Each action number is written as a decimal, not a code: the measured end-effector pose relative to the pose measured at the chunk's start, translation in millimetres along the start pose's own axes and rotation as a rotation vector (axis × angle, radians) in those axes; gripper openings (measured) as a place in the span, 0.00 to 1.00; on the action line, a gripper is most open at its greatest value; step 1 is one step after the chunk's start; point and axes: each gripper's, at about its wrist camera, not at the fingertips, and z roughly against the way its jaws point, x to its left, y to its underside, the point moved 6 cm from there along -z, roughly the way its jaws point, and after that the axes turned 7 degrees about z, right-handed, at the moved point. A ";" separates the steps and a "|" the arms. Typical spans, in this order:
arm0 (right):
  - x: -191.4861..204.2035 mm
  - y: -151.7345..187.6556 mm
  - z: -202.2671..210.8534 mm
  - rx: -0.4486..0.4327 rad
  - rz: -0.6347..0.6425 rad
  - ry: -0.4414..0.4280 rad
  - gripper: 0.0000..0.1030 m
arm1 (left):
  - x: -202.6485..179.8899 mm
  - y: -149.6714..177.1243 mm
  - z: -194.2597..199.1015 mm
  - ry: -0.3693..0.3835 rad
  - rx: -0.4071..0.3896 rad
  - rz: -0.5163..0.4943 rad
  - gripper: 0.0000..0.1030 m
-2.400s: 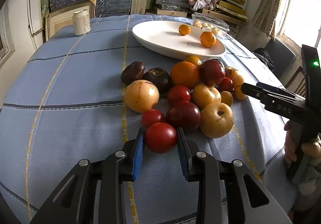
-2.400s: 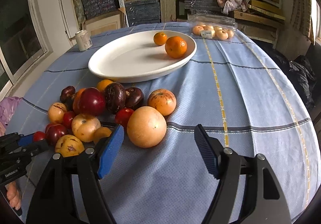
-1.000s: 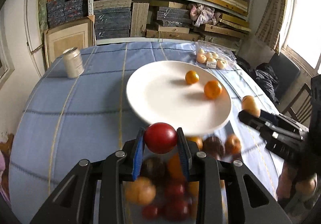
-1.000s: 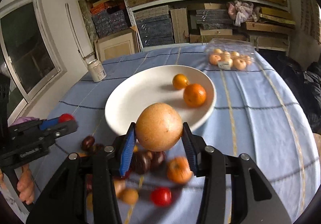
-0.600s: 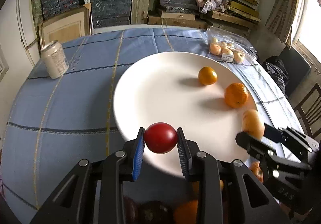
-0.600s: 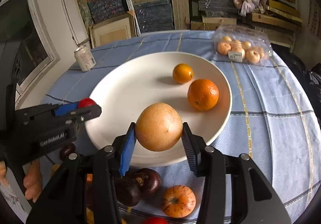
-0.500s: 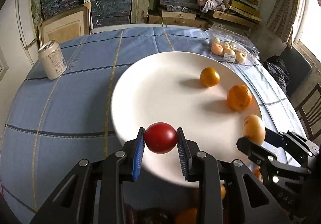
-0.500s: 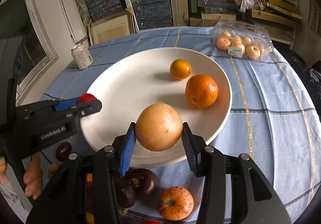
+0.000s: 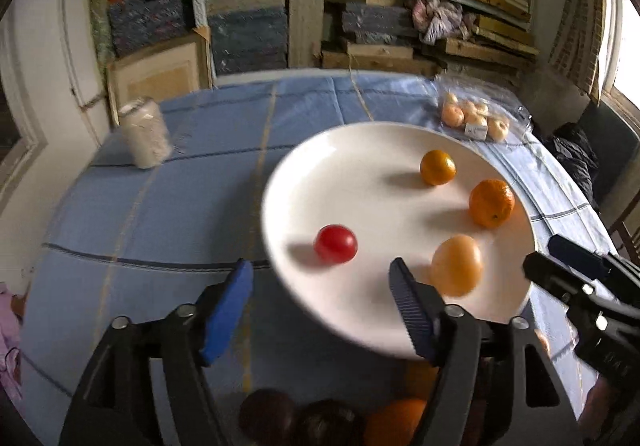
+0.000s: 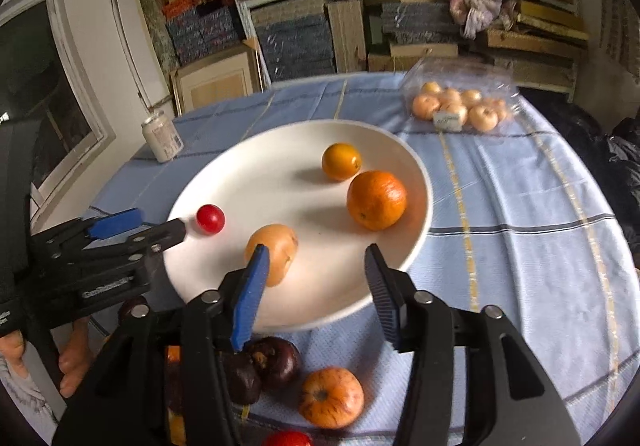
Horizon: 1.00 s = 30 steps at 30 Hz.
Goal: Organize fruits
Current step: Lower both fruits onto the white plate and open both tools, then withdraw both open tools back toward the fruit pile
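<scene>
The left claw is opening, its jaws apart and empty; the small round red tomato lies just ahead on the round white plate. The right claw is opening too, the pale yellow-orange round fruit beside its left pad.

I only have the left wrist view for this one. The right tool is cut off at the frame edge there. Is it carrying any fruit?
Observer: No. In the right wrist view the right tool has its jaws opening with nothing between them. The yellow fruit lies on the white plate, partly behind one pad.
Operator: What lies just in front of the plate?
Observer: A speckled orange-red fruit beside two dark purple fruits.
Operator: Who holds the left tool?
Observer: A bare hand grips the handle. The left tool has its jaws opening with nothing between them, and the red fruit sits free on the plate.
</scene>
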 end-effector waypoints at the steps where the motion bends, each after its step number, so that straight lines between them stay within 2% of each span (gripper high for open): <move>1: -1.1 0.8 5.0 -0.010 -0.005 0.000 0.54 | 1.6 2.3 7.0 -0.005 -0.010 0.001 0.77; 5: -1.9 15.5 35.5 -0.056 -0.038 -0.002 0.57 | 11.4 21.3 45.3 -0.046 -0.067 0.015 0.86; 9: 1.3 39.0 60.9 -0.079 -0.051 0.009 0.64 | 18.8 52.2 79.6 -0.104 -0.123 0.010 0.90; 13: 11.2 62.0 71.2 -0.069 -0.037 0.016 0.64 | 25.7 79.4 98.4 -0.125 -0.147 0.024 0.92; 16: 19.4 77.7 77.1 -0.065 -0.013 0.033 0.67 | 30.9 96.7 104.3 -0.124 -0.143 0.043 0.92; 18: 24.1 84.8 82.2 -0.075 0.001 0.046 0.75 | 34.7 105.1 104.7 -0.119 -0.135 0.056 0.92; 24: 26.0 90.2 85.4 -0.080 0.007 0.057 0.75 | 50.4 117.5 97.6 -0.099 -0.093 0.107 0.92; 30: 27.0 92.1 80.7 -0.061 0.008 0.053 0.75 | 51.1 117.5 99.0 -0.102 -0.097 0.105 0.92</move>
